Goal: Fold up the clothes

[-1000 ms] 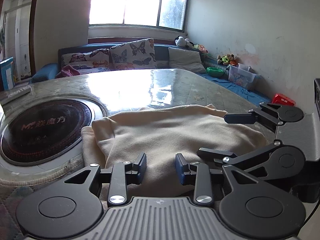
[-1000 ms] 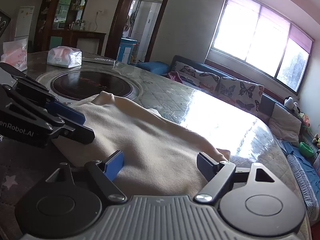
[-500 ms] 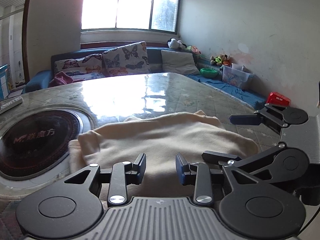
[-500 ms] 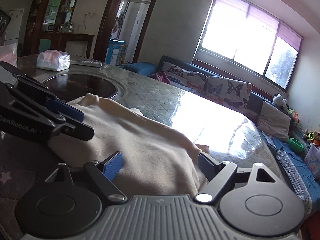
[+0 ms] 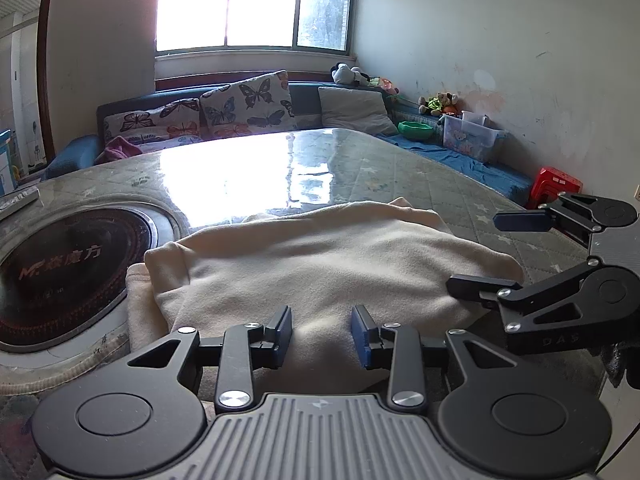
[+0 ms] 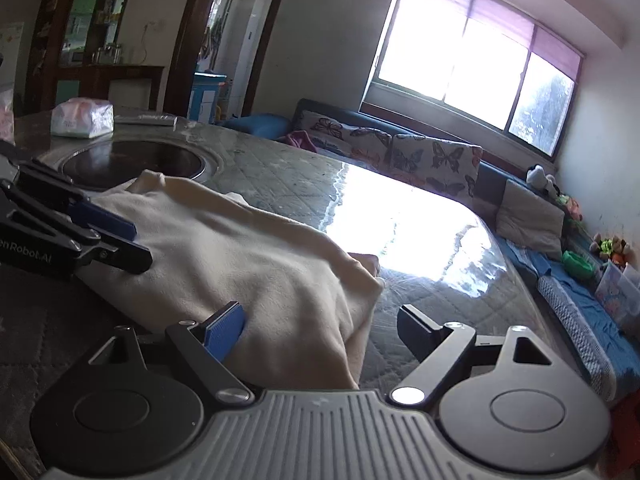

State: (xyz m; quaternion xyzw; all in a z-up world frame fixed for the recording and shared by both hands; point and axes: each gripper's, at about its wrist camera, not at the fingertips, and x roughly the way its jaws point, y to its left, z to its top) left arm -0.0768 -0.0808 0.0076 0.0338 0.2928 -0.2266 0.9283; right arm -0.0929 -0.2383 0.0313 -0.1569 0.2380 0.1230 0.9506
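Since the earlier frames, my right hand-held gripper (image 6: 322, 332) has shifted sideways toward the garment's right-hand corner, so one finger now lies over bare worktop; the left hand-held gripper (image 5: 321, 330) has kept its place.

Worktop (image 5: 360, 168): quilted cover under a glossy clear sheet, strong window glare across the middle. One round dark cooktop (image 5: 60, 264) is set into it at the left. One cream garment (image 5: 320, 256), folded into a thick bundle, lies on the near part of the worktop, its left edge just beside the cooktop rim.

Left hand-held gripper: jaws partly apart, a raised fold of the garment between them; I cannot tell whether the pads press on it. Right hand-held gripper: jaws wide apart, the blue pad (image 6: 224, 330) against the garment's edge, the other finger clear of the cloth.

Room: one three-pane window (image 5: 252, 4), one blue sofa (image 5: 76, 152) below it with two butterfly cushions (image 5: 248, 100) and one grey cushion (image 5: 356, 110). One red stool (image 5: 554, 184) stands by the right wall.

Containers: one clear plastic box (image 5: 472, 136), contents not readable; one green bowl (image 5: 416, 130). One tissue pack (image 6: 82, 118) sits on the far worktop corner.
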